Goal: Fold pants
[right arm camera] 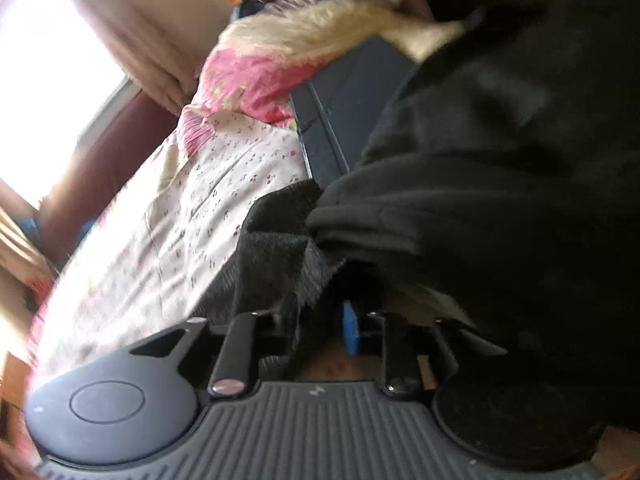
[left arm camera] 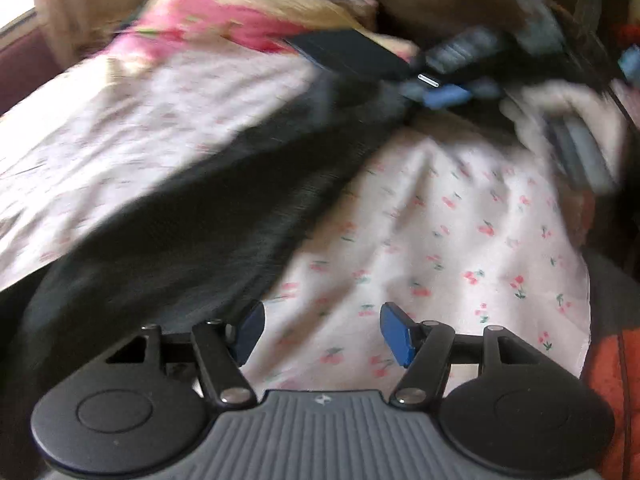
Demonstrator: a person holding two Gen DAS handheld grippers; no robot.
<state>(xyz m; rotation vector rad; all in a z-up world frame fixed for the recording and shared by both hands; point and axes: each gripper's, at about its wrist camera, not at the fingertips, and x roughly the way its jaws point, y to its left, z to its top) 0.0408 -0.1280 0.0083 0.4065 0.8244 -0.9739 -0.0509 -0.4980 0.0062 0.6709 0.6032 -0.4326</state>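
Note:
Black pants (left arm camera: 224, 200) lie in a long diagonal band across a cherry-print bedsheet (left arm camera: 440, 232), rising from the lower left toward the upper right. My left gripper (left arm camera: 322, 332) hovers above the sheet, open, with nothing between its blue pads; the pants pass just left of its left finger. The right gripper (left arm camera: 440, 92), blurred and held by a hand (left arm camera: 560, 116), grips the far end of the pants. In the right wrist view the pants (right arm camera: 480, 160) bunch over the right gripper (right arm camera: 320, 320). Cloth runs between its jaws, leaving one blue pad (right arm camera: 351, 332) showing.
A dark blue flat case (left arm camera: 352, 52) rests on the bed beside a pink floral pillow (left arm camera: 200, 24). A bright window (right arm camera: 44, 80) and a tan curtain stand beyond the bed. Orange fabric (left arm camera: 608, 380) lies off the sheet's right edge.

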